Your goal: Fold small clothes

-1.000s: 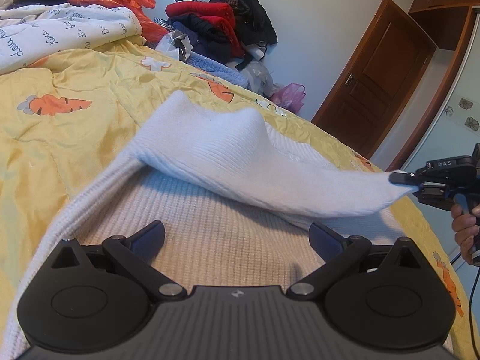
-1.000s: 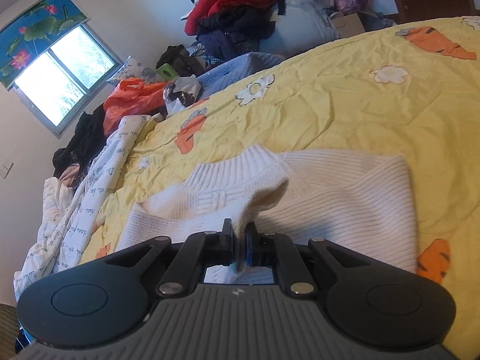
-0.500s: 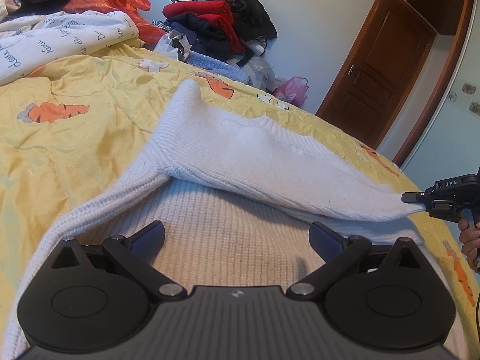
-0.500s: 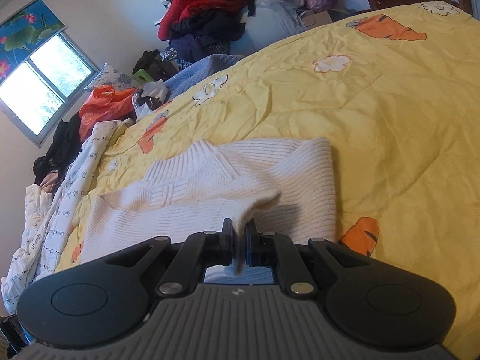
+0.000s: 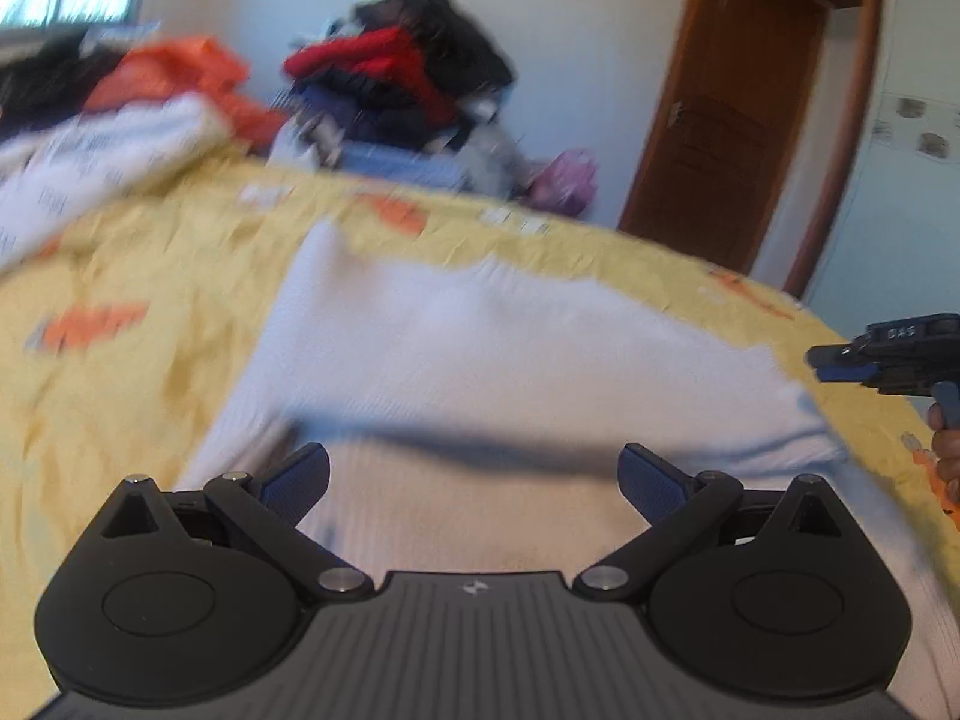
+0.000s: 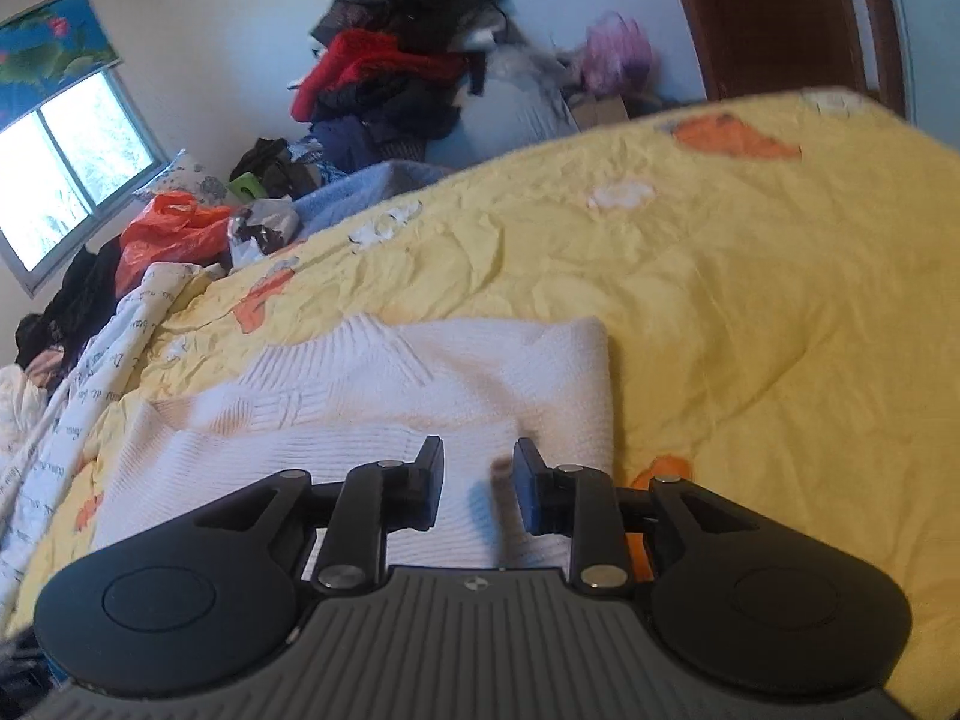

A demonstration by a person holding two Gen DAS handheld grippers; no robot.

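A yellow bedspread (image 6: 750,276) printed with orange carrots covers a bed, and a heap of clothes (image 6: 396,60) rises against the far wall. A white knit sweater (image 6: 372,414) lies flat on the bedspread, its long side running left to right in front of both grippers. One part of it is folded over the body, forming a top layer whose free corner points to the right.

The left gripper (image 5: 474,474) hovers over the near edge of the sweater, its jaws spread wide and holding nothing.

The right gripper (image 6: 477,480) sits at the sweater's right end and is the nearer one to that folded corner. Its jaws are opening, with only a narrow gap so far; the knit lies below the gap, and the pads no longer pinch it.

Judging by the layout, the next fold probably turns on the sweater's right end.
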